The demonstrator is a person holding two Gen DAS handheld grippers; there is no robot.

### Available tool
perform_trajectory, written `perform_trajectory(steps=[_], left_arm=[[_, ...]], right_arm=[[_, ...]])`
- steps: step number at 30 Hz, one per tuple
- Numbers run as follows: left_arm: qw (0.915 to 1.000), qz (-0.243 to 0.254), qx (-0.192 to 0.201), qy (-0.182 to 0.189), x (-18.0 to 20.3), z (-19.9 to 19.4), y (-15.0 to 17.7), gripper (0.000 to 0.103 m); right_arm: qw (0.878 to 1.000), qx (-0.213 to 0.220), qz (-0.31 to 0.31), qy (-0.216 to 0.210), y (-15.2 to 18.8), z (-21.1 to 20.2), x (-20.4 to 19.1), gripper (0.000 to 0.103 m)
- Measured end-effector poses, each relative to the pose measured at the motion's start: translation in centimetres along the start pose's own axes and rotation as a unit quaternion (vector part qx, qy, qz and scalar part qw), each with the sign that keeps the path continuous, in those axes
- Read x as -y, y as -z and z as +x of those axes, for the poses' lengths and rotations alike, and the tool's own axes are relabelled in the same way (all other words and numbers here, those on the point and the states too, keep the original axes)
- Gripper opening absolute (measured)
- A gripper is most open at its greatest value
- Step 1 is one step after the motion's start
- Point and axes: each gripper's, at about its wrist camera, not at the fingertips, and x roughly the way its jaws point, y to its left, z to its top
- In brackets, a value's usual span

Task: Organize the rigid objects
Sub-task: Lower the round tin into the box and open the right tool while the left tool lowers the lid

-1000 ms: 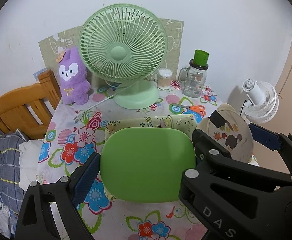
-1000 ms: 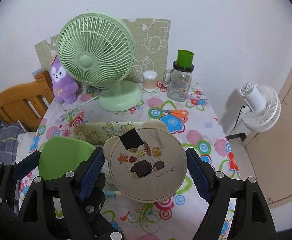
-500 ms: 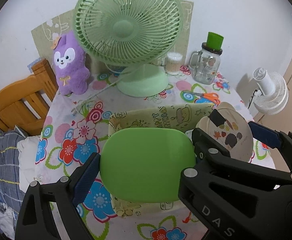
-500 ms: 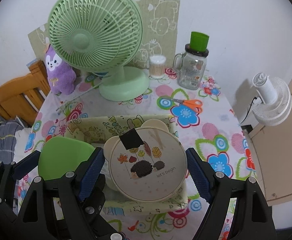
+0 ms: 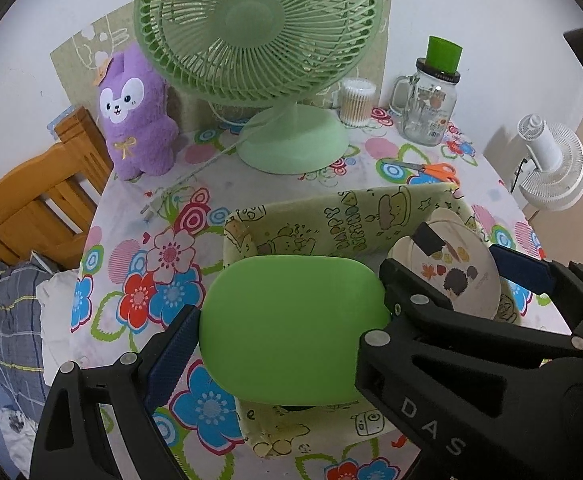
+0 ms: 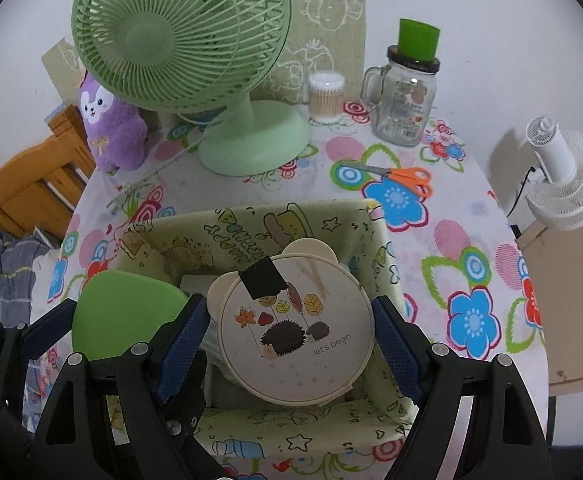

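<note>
My left gripper (image 5: 291,312) is shut on a plain green rounded-square box (image 5: 291,336), its blue pads on the box's left and right edges. The box hangs over the left end of a yellow-green cartoon-print fabric bin (image 5: 355,220). My right gripper (image 6: 291,320) is shut on a round cream box with bear ears and a hedgehog picture (image 6: 295,336), low inside the bin (image 6: 251,220) near its middle. A black tape patch sits on the round box's lid. The two held boxes hang side by side, the green box (image 6: 119,320) to the left.
Behind the bin, on the flowered tablecloth, stand a green desk fan (image 5: 259,40), a purple plush (image 5: 135,116), a cotton-swab pot (image 5: 357,100) and a glass mug jar with a green cap (image 5: 431,104). Orange scissors (image 6: 403,176) lie behind the bin on the right. A wooden chair (image 5: 31,208) stands left, a white fan (image 5: 551,164) right.
Both grippers have come down and forward with their boxes. The bin, earlier ahead of them, now lies under the boxes, and the round one sits lower between its walls.
</note>
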Motion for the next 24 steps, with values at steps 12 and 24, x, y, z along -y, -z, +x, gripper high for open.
perform_trajectory(steps=[12, 24], left_arm=[[0.9999, -0.013, 0.003, -0.01, -0.6, -0.5, 0.0, 0.095], [0.9995, -0.009, 0.028, 0.011, 1.3, -2.8, -0.4, 0.095]], right_arm=[[1.0, 0.013, -0.006, -0.008, -0.2, -0.4, -0.5, 0.087], [0.999, 0.044, 0.0, 0.01, -0.2, -4.0, 2.0, 0.095]])
